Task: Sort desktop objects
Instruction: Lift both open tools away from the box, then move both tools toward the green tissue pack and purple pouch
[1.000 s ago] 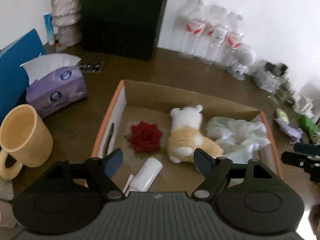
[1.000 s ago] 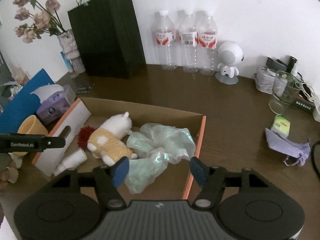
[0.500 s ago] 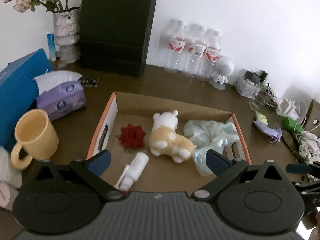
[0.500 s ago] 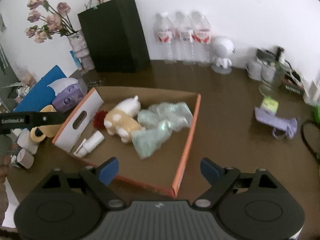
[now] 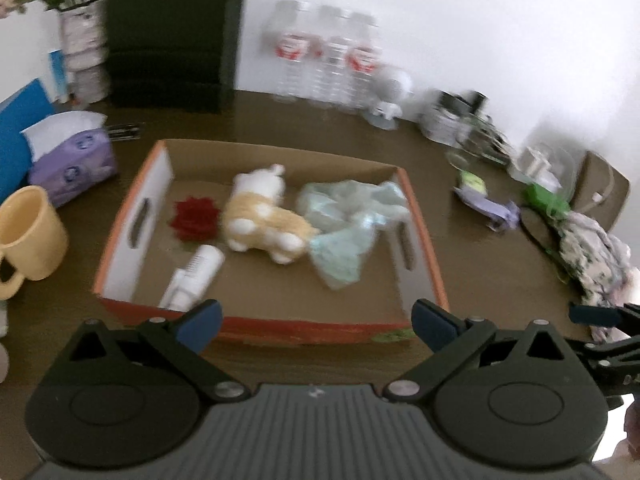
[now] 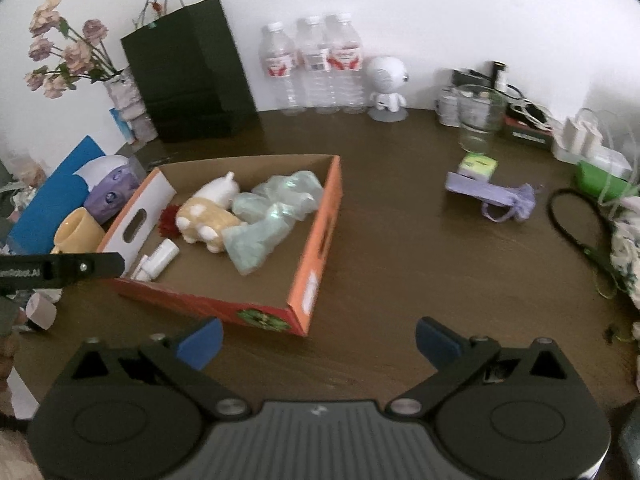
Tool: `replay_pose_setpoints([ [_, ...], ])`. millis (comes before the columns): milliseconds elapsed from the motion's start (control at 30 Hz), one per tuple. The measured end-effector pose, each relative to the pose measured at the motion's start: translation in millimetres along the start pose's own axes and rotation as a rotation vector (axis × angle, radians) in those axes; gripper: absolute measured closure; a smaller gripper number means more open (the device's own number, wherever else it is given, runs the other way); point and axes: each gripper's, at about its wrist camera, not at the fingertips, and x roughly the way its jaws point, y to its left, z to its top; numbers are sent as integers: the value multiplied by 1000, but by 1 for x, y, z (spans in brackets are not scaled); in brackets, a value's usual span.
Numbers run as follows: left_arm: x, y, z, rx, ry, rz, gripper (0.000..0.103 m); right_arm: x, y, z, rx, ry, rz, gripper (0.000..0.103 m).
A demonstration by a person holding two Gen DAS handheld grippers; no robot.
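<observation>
An orange-edged cardboard box (image 5: 424,240) (image 6: 320,236) sits on the dark wooden desk. It holds a white and yellow plush toy (image 5: 260,212) (image 6: 208,212), a red flower (image 5: 196,218), a white bottle (image 5: 196,276) (image 6: 158,262) and a crumpled pale green bag (image 5: 348,224) (image 6: 272,216). My left gripper (image 5: 316,322) is open and empty, just in front of the box. My right gripper (image 6: 318,338) is open and empty, in front of the box's near right corner.
A yellow mug (image 5: 28,232) and a purple tissue pack (image 5: 72,160) lie left of the box. A black paper bag (image 6: 188,64), three water bottles (image 6: 316,64) and a white figurine (image 6: 386,80) line the wall. A purple pouch (image 6: 492,196) and a glass (image 6: 476,120) lie right.
Both grippers have pulled back and up out of the box and opened wider. The things in the box have stayed where they were.
</observation>
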Motion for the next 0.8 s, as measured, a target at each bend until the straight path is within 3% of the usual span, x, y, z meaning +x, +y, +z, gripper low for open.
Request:
replay_pose_setpoints([
  [400, 31, -71, 14, 74, 22, -71, 0, -11, -72, -5, 53, -25, -120, 0],
  [800, 76, -143, 50, 161, 30, -68, 0, 13, -130, 23, 36, -45, -186, 0],
])
